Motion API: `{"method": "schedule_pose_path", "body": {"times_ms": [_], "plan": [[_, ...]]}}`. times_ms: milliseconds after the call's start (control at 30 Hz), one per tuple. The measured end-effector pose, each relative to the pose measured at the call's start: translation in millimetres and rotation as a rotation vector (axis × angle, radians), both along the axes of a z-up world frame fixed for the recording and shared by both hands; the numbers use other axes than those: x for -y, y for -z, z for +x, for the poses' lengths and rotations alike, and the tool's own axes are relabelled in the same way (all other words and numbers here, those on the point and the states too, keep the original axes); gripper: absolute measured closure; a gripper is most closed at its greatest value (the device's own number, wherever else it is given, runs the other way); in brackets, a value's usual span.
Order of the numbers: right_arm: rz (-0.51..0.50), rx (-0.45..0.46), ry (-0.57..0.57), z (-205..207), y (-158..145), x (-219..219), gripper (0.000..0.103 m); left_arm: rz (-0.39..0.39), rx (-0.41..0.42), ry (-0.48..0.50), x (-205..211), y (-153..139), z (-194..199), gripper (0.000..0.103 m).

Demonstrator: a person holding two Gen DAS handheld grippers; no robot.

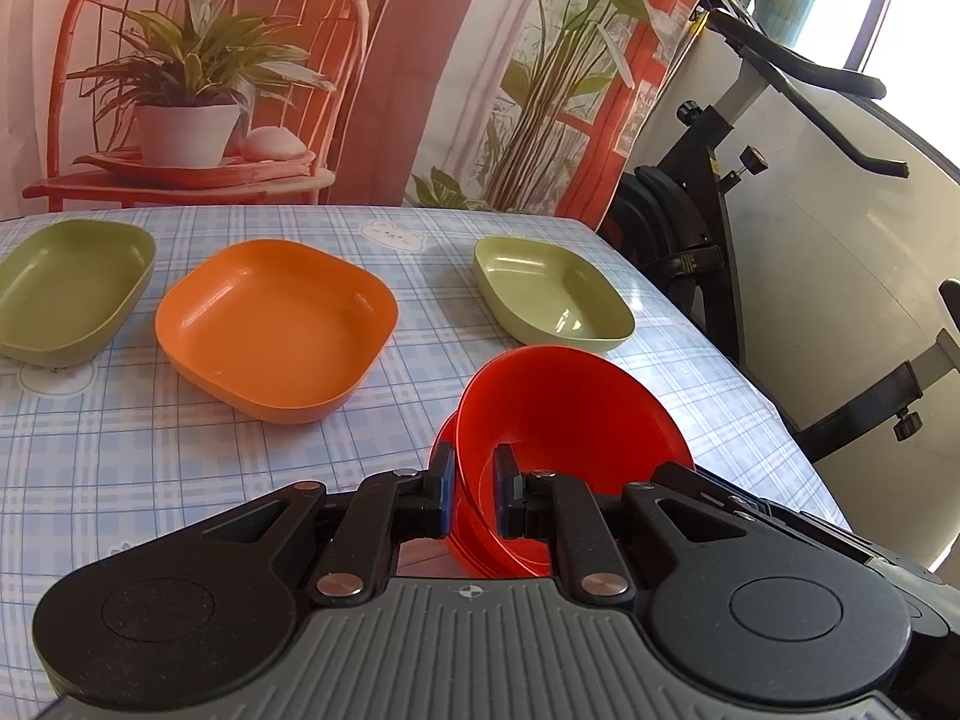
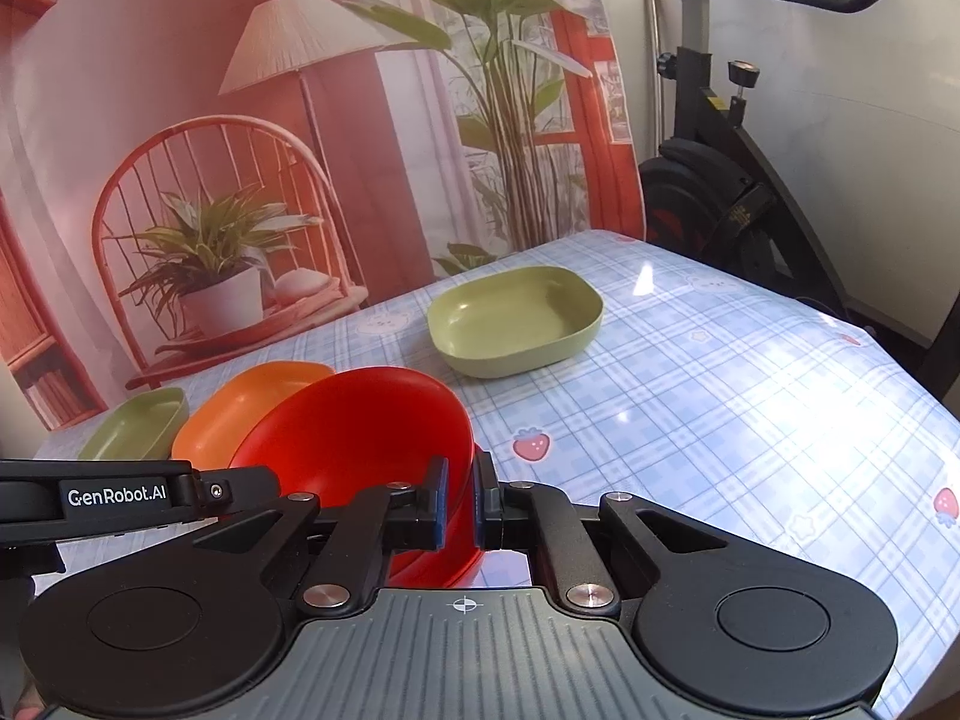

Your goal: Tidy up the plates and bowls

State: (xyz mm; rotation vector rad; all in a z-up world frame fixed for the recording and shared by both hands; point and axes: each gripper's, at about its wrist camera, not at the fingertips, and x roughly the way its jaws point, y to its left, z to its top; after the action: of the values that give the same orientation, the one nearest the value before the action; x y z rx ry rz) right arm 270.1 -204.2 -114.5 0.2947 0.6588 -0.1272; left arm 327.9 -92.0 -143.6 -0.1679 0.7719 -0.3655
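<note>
A red bowl [image 1: 570, 408] [image 2: 360, 432] hangs tilted just above the checked tablecloth, and it seems nested with a second red one. My left gripper [image 1: 474, 462] is shut on its left rim. My right gripper [image 2: 461, 474] is shut on the opposite rim. Each gripper's body shows at the edge of the other's view. An orange square dish [image 1: 276, 324] [image 2: 240, 408] sits on the table beyond the bowl. One green dish [image 1: 66, 294] [image 2: 138, 426] lies at the far left and another green dish [image 1: 552, 294] [image 2: 516, 318] at the back right.
The table [image 1: 180, 450] wears a blue checked cloth with strawberry prints. A printed backdrop of chair and plants hangs behind it. An exercise bike [image 1: 720, 210] [image 2: 720, 192] stands off the table's right edge.
</note>
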Motion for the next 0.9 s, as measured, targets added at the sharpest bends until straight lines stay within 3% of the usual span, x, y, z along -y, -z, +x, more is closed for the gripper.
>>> {"method": "schedule_pose_path", "body": {"times_ms": [400, 900], "plan": [[0.022, -0.028, 0.01, 5, 13, 6, 0.096, 0.094, 0.014, 0.017, 15, 6, -1, 0.089], [0.02, -0.037, 0.008, 6, 18, 4, 0.093, 0.094, -0.003, 0.003, 14, 12, 1, 0.088]]}}
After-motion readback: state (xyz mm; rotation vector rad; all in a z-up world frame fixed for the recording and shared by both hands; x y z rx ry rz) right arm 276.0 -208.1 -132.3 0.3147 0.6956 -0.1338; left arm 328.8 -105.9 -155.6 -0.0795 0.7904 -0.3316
